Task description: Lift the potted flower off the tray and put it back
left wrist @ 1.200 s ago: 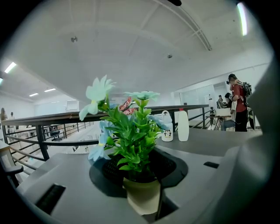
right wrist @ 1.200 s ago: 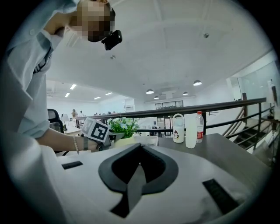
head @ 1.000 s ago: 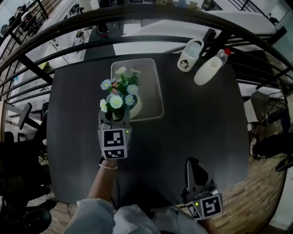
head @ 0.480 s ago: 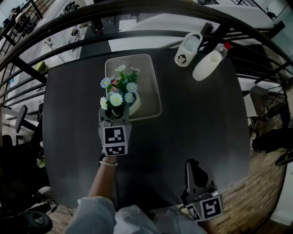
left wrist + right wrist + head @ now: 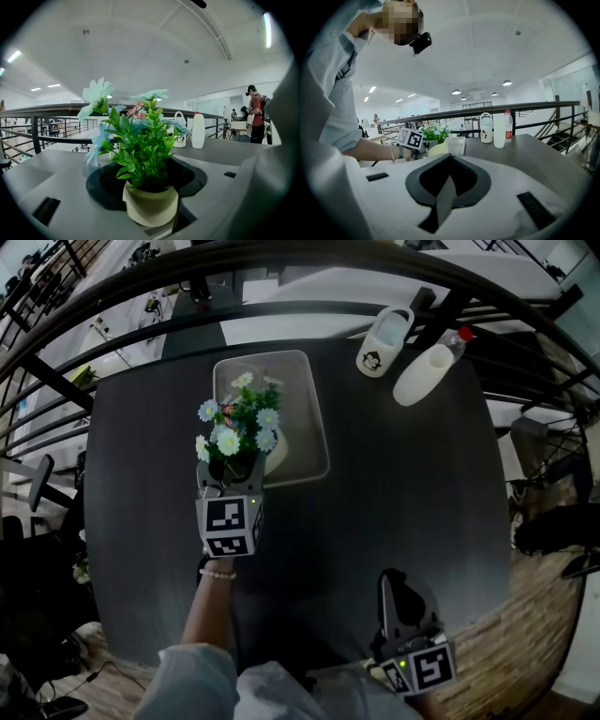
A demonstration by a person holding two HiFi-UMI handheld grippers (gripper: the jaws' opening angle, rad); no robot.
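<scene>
**Potted flower over the tray's near corner, left jaws parting around the pot**

The potted flower (image 5: 246, 432) is standing upright over the near left corner of the tray (image 5: 307, 418). Its cream pot is sitting inside the tray's rim, and its blue and white blooms are leaning out over the tray's left edge. Contact between the pot's base and the tray floor cannot be confirmed from any view.

The left gripper (image 5: 232, 471) is reaching in from the near side. Its jaws have just been opening, and the pot is standing between them. In the left gripper view the jaws are standing apart on either side of the pot, with a dark gap showing at the pot's right, so the pads are not clamping it. A wrist with a bead bracelet (image 5: 218, 574) is showing behind this gripper.

The right gripper (image 5: 396, 579) is hovering at the table's near edge, well apart from the tray. Its jaws are meeting along a single seam with nothing between them.

The tray is lying on a dark round table (image 5: 412, 493). At the far right of the table, a white jug (image 5: 382, 345) and a white bottle (image 5: 427, 376) with a red cap are standing just beside each other. A dark railing (image 5: 281, 277) is running behind the table.
</scene>
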